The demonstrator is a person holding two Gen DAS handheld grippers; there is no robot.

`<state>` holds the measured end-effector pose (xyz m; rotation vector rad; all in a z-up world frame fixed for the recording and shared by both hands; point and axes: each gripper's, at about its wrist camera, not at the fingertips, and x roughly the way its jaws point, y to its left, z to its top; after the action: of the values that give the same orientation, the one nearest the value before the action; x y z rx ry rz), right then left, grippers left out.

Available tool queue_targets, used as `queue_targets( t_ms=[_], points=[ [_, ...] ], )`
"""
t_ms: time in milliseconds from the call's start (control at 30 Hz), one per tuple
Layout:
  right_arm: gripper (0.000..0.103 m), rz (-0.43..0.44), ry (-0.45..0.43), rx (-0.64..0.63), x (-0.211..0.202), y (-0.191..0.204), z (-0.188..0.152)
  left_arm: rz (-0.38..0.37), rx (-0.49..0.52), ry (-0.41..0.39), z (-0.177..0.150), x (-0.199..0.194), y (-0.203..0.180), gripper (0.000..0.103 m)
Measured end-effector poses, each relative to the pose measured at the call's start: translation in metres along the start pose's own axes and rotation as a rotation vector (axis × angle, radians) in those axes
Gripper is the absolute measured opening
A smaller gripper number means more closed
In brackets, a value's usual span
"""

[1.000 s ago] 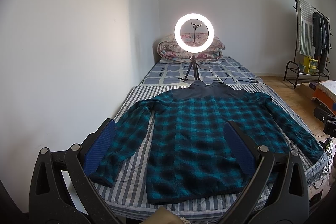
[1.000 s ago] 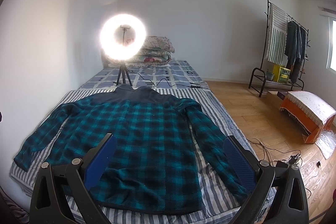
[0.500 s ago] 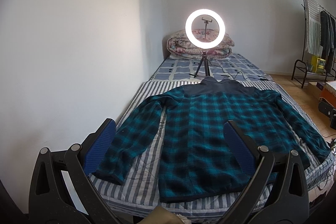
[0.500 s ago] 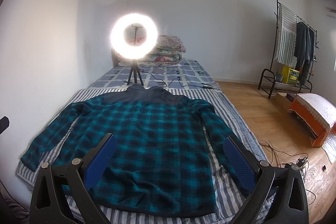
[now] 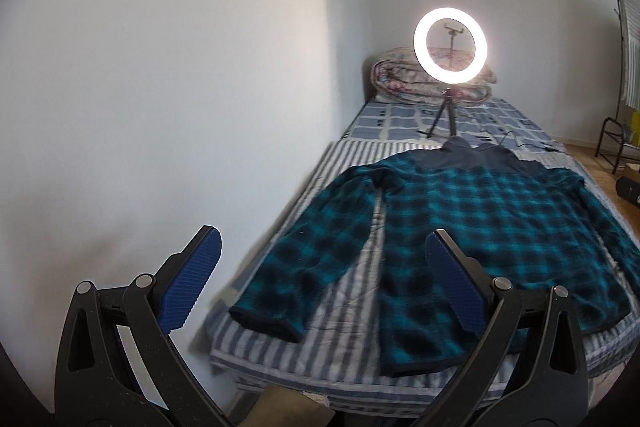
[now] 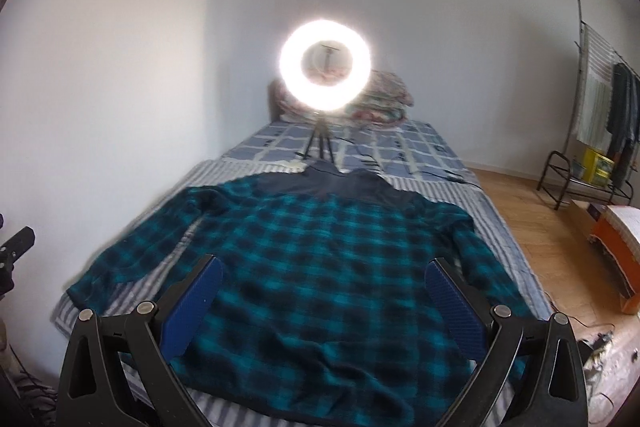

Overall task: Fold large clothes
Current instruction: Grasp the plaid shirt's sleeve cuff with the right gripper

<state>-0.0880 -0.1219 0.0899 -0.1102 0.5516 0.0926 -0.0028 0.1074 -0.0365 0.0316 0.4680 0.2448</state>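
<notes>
A teal and black plaid jacket (image 5: 472,227) with a dark collar lies flat, back up, sleeves spread, on the striped bed (image 5: 360,163). It also shows in the right wrist view (image 6: 320,259). My left gripper (image 5: 320,247) is open and empty, held above the bed's near left corner by the left sleeve cuff (image 5: 266,319). My right gripper (image 6: 320,275) is open and empty, held above the jacket's hem (image 6: 320,387). Neither gripper touches the cloth.
A lit ring light on a tripod (image 5: 450,45) stands on the bed behind the collar, with folded quilts (image 5: 400,79) behind it. A white wall (image 5: 160,107) runs along the bed's left side. A clothes rack (image 6: 600,107), an orange stool (image 6: 618,239) and cables (image 6: 592,331) stand on the floor at right.
Both views have swung to the left and both grippers have come closer to the bed. The jacket has not moved. Both grippers stay open.
</notes>
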Motion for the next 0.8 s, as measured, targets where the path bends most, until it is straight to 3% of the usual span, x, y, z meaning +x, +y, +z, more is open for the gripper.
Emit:
queue_targets(
  t_ms=[100, 333, 400, 533, 667, 800],
  points=[
    [0.102, 0.076, 0.006, -0.022, 0.014, 0.024, 0.003, 0.009, 0.003, 0.024, -0.014, 0.006, 0.015, 0.103],
    [0.101, 0.327, 0.110, -0.097, 0.066, 0.092, 0.005, -0.068, -0.042, 0.065, -0.043, 0.020, 0.045, 0.099],
    [0.095, 0.395, 0.174, -0.089, 0.090, 0.113, 0.003, -0.066, -0.053, 0.084, -0.048, 0.025, 0.050, 0.095],
    [0.068, 0.525, 0.329, -0.061, 0.134, 0.153, -0.007, -0.086, -0.067, 0.130, -0.058, 0.035, 0.059, 0.078],
    [0.056, 0.603, 0.459, -0.040, 0.173, 0.195, -0.031, -0.136, -0.092, 0.170, -0.067, 0.039, 0.068, 0.066],
    [0.051, 0.708, 0.594, 0.006, 0.205, 0.230, -0.060, -0.185, -0.123, 0.207, -0.083, 0.039, 0.078, 0.058]
  ],
)
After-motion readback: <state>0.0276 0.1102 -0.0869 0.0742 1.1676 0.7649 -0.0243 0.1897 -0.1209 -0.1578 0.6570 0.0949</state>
